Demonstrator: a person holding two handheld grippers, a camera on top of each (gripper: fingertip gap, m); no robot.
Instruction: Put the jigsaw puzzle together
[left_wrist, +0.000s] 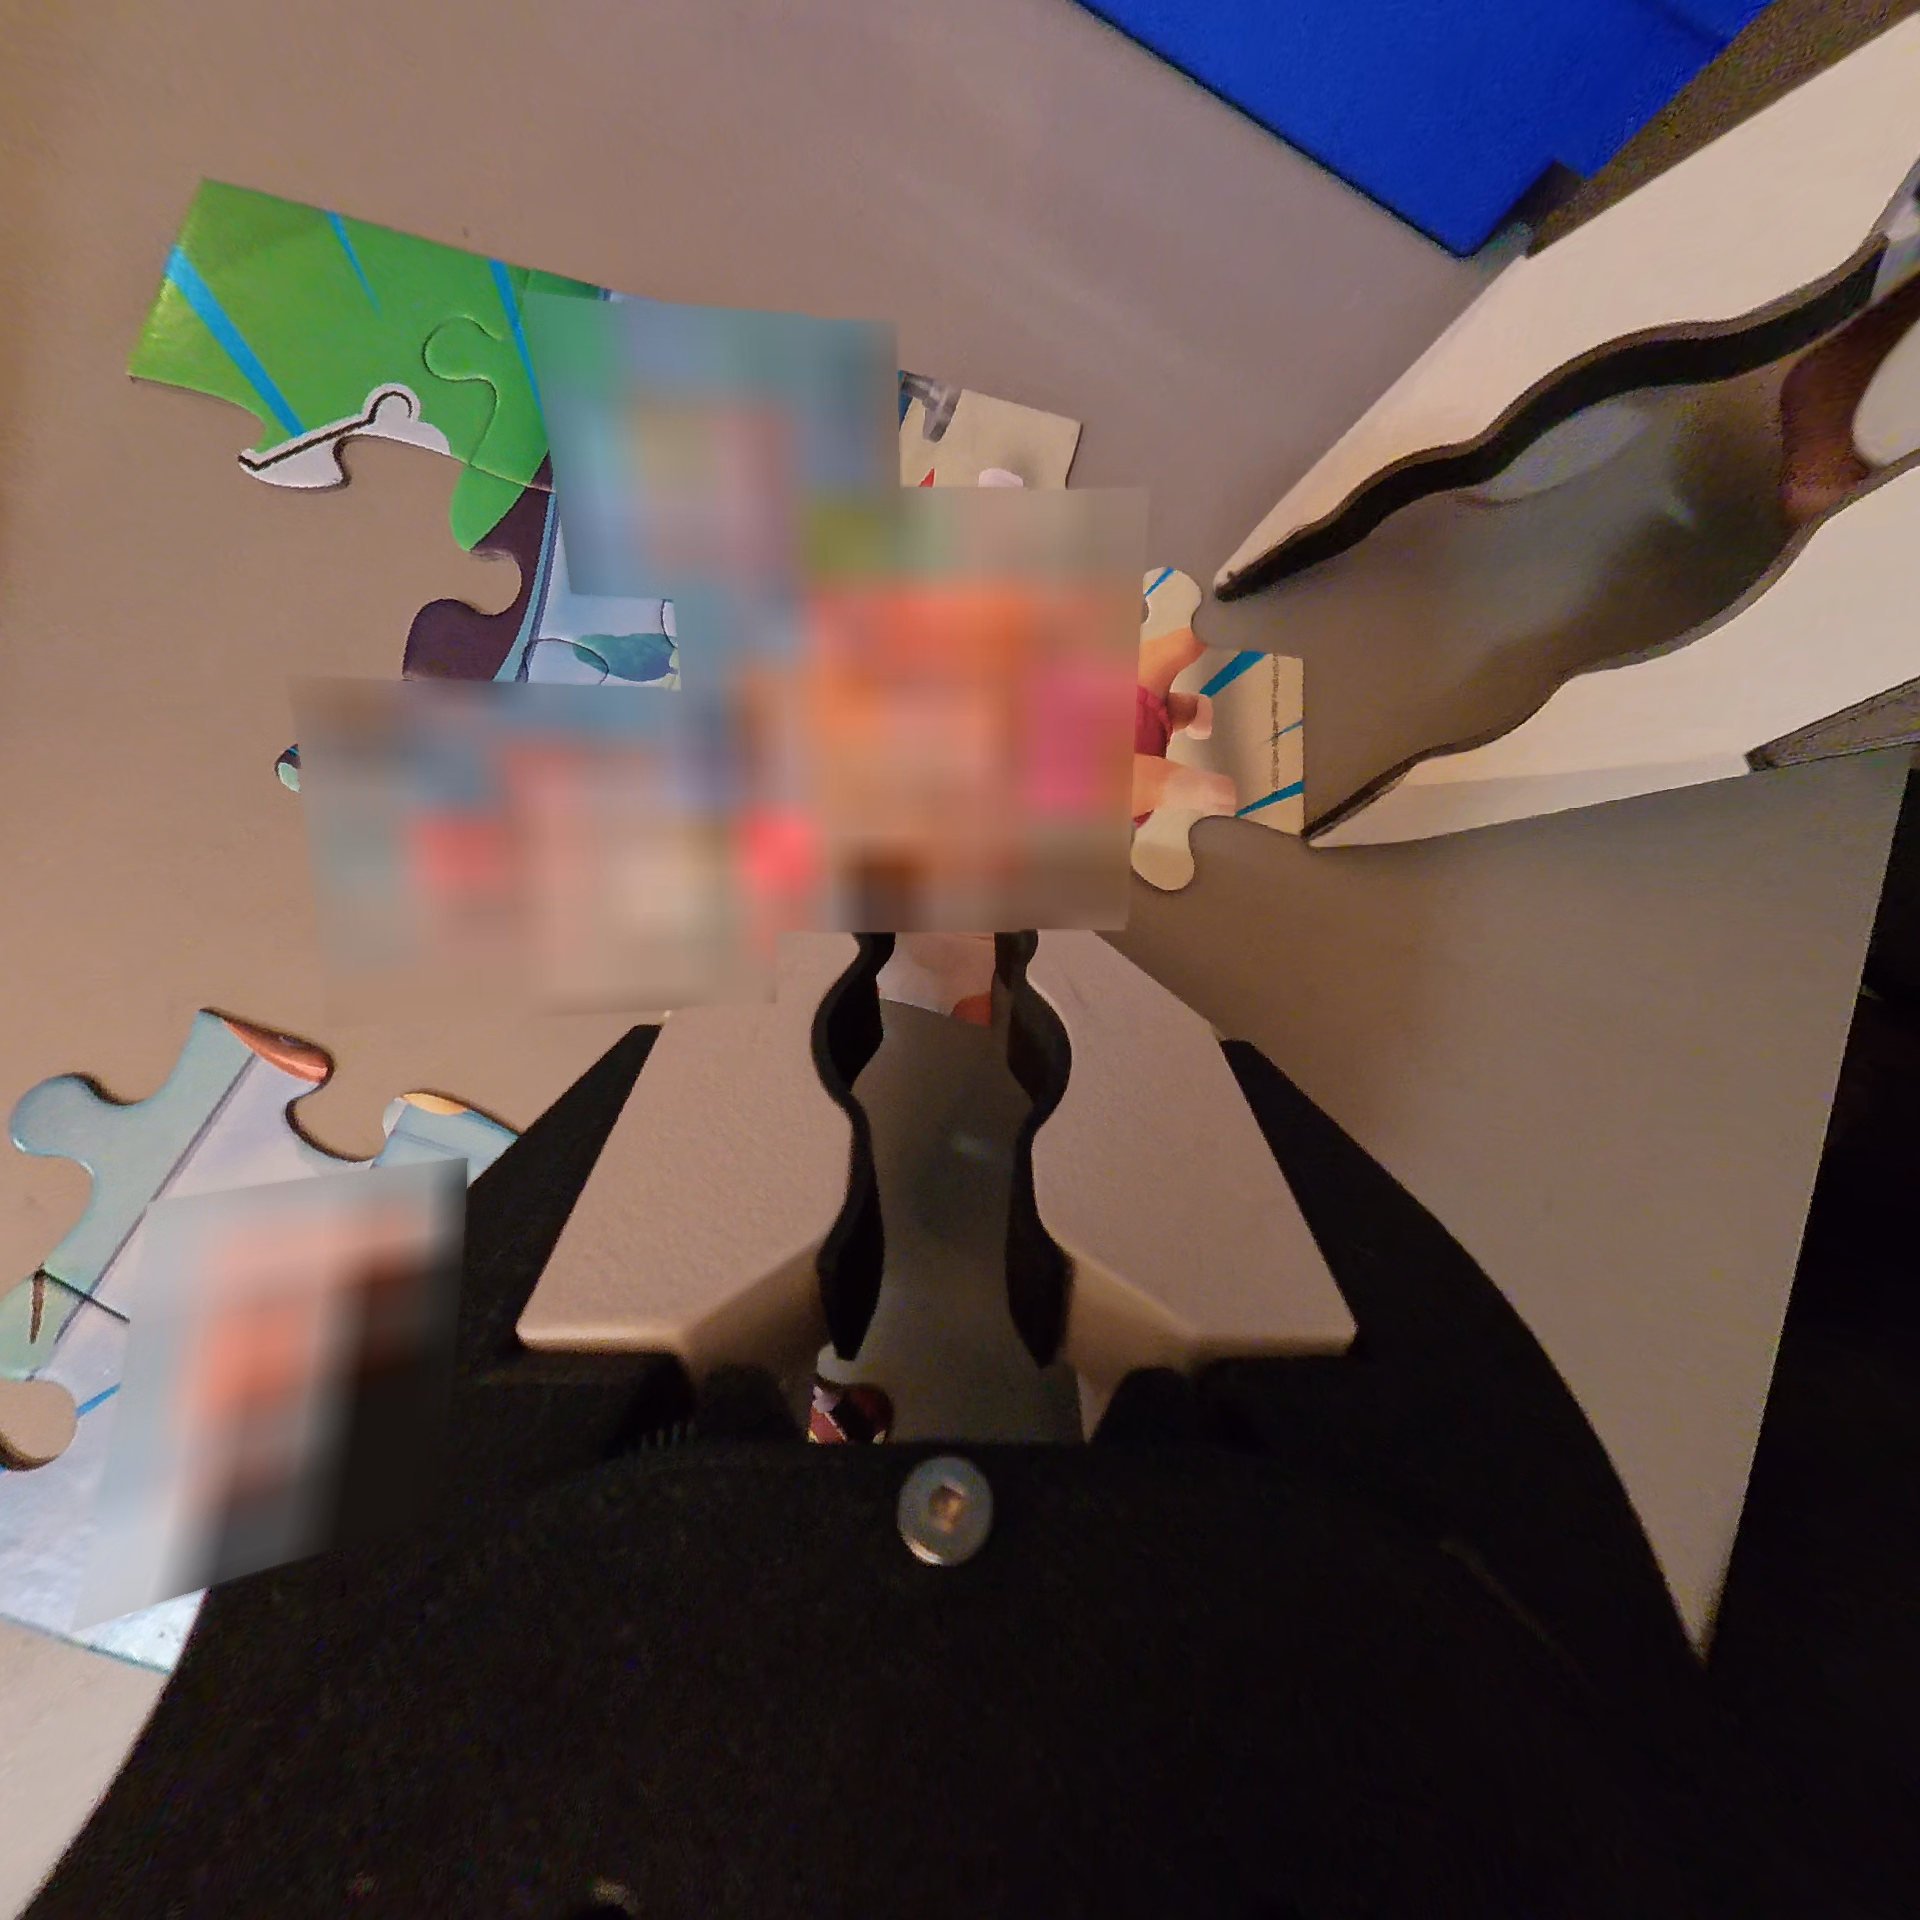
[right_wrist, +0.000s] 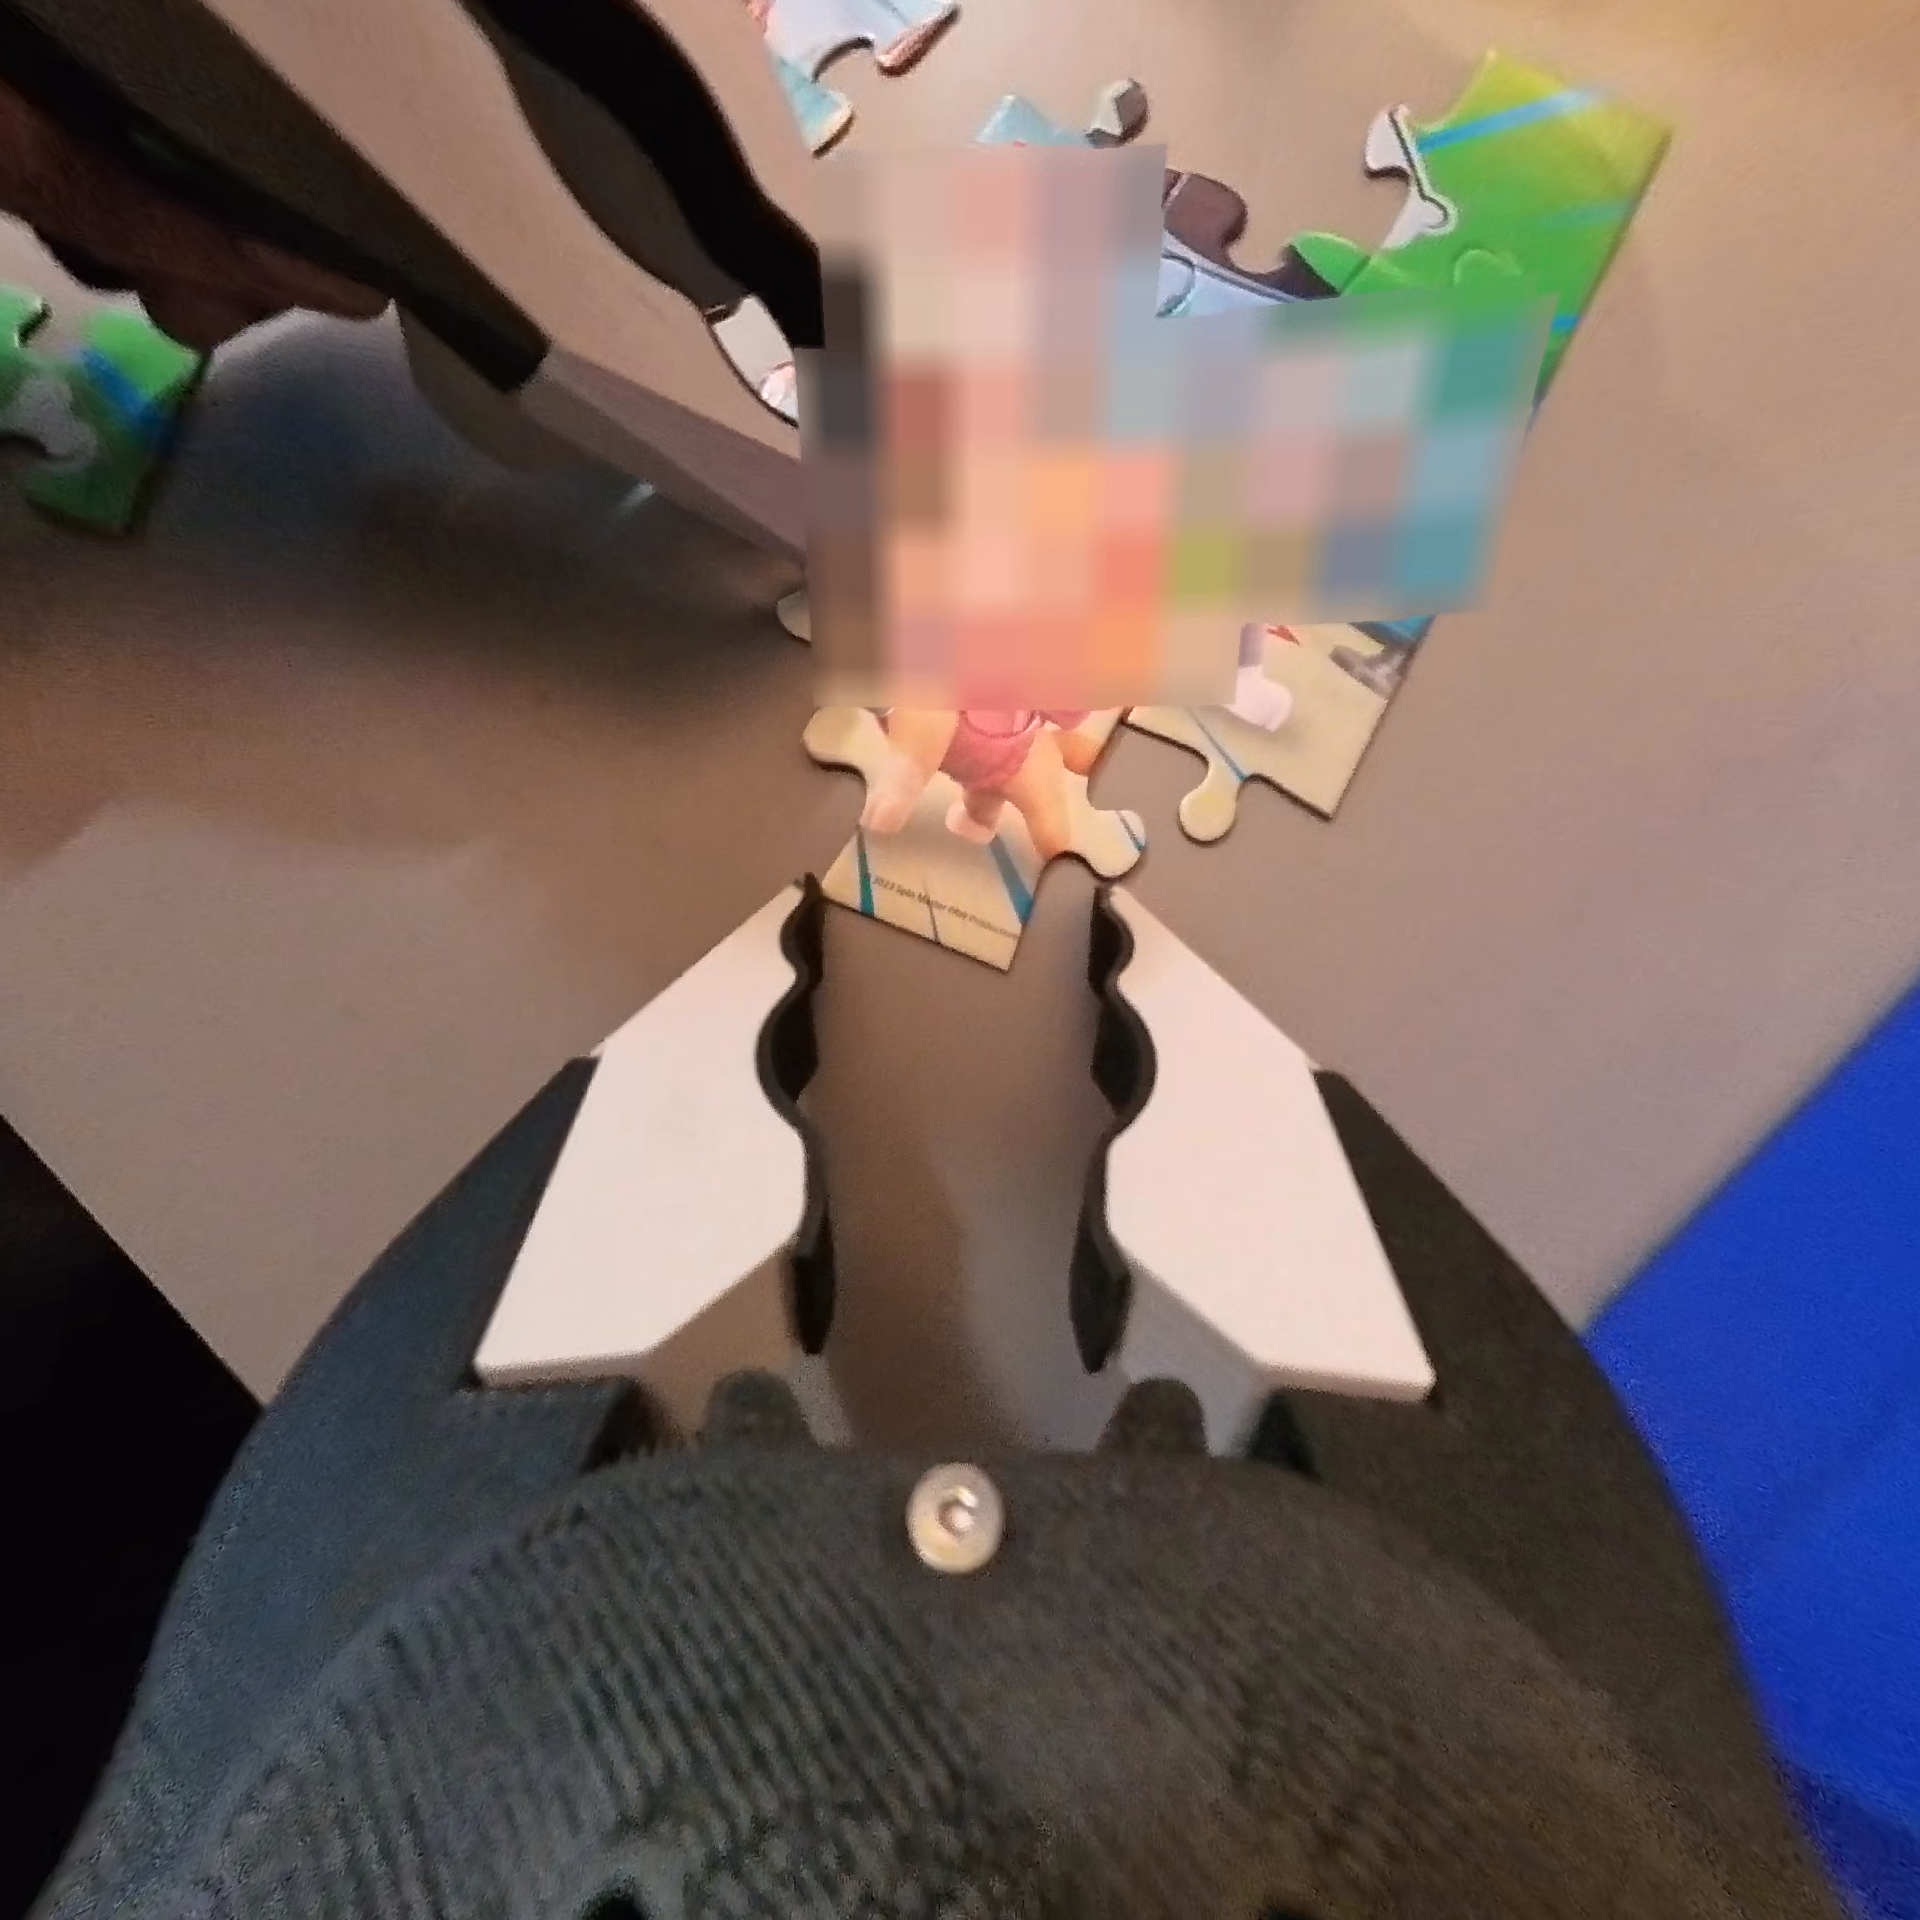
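**Right fingers:** My right gripper (right_wrist: 951, 914) stands wide. The printed corner piece (right_wrist: 935, 831) lies flat with its straight-edged corner between the tips. The left pad (right_wrist: 805, 925) is at the piece's edge and the right pad is clear of it, so nothing is clamped.

**Left fingers:** My left gripper (left_wrist: 940, 945) is narrow. Its tips run under a blurred patch, and a scrap of printed card shows in the gap. I cannot tell whether they pinch it.

**Ahead of the tips:** The joined puzzle section (right_wrist: 1507, 208) has green at its far end. A loose pale-blue piece (left_wrist: 156, 1143) sits to the left of my left fingers, and a loose green piece (right_wrist: 94, 416) lies far left of my right fingers.

**Handling (my judgement):** The corner piece is thin card. It is light, fairly stiff, liable to crease, and slick on its face. It lies flush, so the two opposite edges near the corner offer the best hold.

**Surface:** The plain grey-beige tabletop (right_wrist: 312, 727) is matte and dimly lit.

**Room:** A blue slab (right_wrist: 1714, 1247) lies off to the right of my right fingers. Little else is visible.
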